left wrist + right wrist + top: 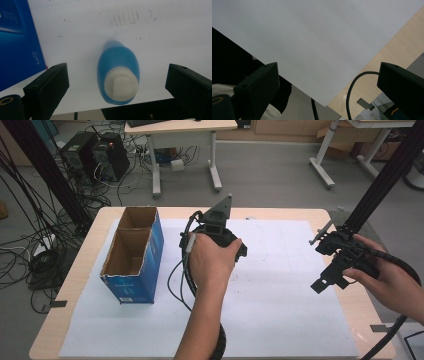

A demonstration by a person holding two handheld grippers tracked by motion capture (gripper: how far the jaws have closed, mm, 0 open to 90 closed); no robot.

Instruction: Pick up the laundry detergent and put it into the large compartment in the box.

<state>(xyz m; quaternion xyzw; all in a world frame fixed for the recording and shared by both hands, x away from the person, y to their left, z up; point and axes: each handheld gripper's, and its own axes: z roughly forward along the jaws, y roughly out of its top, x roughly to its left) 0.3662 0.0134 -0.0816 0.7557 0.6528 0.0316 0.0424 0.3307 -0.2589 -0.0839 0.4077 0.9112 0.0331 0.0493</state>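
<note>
A blue bottle with a white cap lies on its side on the white paper sheet covering the counter, cap end toward the left gripper's camera. The left gripper hovers over it, jaws spread wide on either side without touching. An open blue cardboard box stands just beside, to the left. The right gripper is held well apart near the counter's right edge, its jaws likewise spread and empty.
</note>
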